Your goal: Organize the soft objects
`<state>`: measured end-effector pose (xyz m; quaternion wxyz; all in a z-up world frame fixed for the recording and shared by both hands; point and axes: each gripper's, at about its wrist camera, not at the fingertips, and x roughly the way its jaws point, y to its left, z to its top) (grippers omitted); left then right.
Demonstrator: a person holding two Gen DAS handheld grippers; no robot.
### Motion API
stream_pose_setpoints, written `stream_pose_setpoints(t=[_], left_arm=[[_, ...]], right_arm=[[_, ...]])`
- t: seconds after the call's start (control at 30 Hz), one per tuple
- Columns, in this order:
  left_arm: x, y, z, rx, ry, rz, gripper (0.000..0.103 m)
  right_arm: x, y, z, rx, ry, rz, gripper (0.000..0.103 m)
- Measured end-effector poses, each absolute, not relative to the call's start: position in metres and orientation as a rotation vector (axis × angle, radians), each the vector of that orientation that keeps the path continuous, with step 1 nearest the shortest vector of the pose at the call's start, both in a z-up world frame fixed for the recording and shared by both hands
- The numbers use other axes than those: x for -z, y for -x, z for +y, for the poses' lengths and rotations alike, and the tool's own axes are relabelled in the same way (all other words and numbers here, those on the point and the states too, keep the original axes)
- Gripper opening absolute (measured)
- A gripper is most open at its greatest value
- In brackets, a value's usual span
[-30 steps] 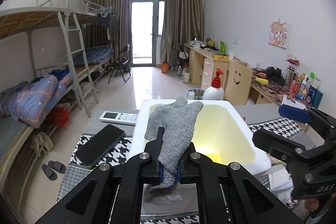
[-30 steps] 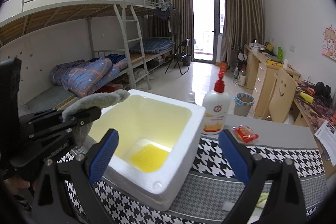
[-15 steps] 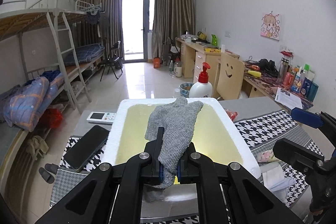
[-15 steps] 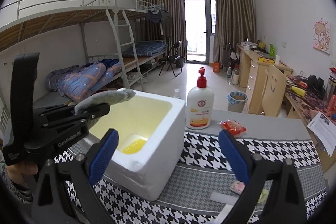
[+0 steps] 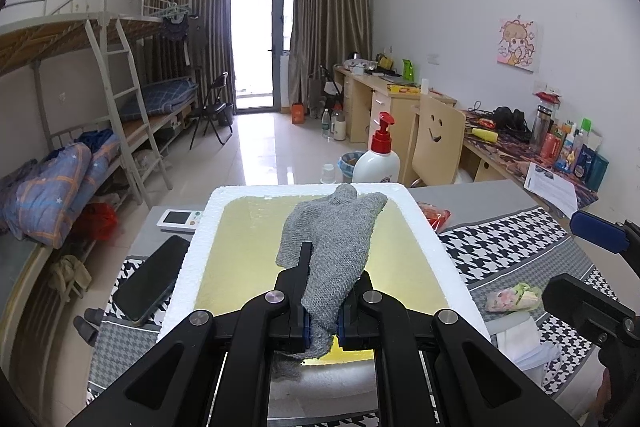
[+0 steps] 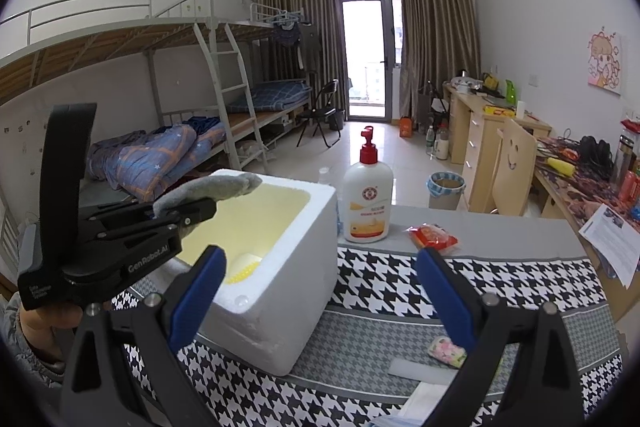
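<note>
My left gripper (image 5: 320,323) is clenched on the grey knitted cloth (image 5: 336,239), held over the white foam box (image 5: 424,231) at frame centre. My right gripper (image 6: 320,291) is released, holding nothing. Next I think I must open the left one above the box.

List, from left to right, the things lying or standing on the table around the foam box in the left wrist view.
Black phone → white remote → pump bottle → red packet → floral pouch.
</note>
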<state>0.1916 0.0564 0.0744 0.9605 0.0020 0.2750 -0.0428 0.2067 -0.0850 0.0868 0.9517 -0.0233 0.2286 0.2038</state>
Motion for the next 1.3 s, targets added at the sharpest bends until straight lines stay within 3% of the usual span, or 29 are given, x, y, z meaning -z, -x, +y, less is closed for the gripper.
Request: stream_pose_setpoints(t=[0.23,0.33,0.37,0.4,0.47,0.5,0.63,1.3], left_arm=[[-0.073,-0.194,0.058,0.062,-0.006,0.550,0.010],[-0.074,-0.195,0.059,0.052,-0.009,0.549,0.019],[-0.074,-0.195,0.059,0.047,-0.009,0.546,0.036],[-0.075,-0.195,0.060,0.037,-0.011,0.541,0.060],[-0.077,-0.191,0.061,0.023,-0.006,0.512,0.088],[-0.078,-0.188,0.062,0.010,-0.003,0.494,0.095],[-0.082,-0.183,0.062,0.011,0.000,0.476,0.102],[-0.094,-0.128,0.056,0.035,0.016,0.410,0.102]], right_arm=[[-0.087,-0.206,-0.085,-0.416,0.051,0.465,0.098],[-0.088,-0.205,-0.086,-0.415,0.048,0.457,0.098],[-0.088,-0.205,-0.087,-0.414,0.047,0.455,0.098],[-0.088,-0.205,-0.088,-0.411,0.046,0.455,0.098],[-0.088,-0.204,-0.089,-0.409,0.042,0.452,0.098],[-0.088,-0.204,-0.090,-0.409,0.040,0.451,0.098],[-0.088,-0.204,-0.091,-0.407,0.038,0.449,0.098],[-0.093,-0.172,-0.108,-0.376,0.064,0.415,0.098]])
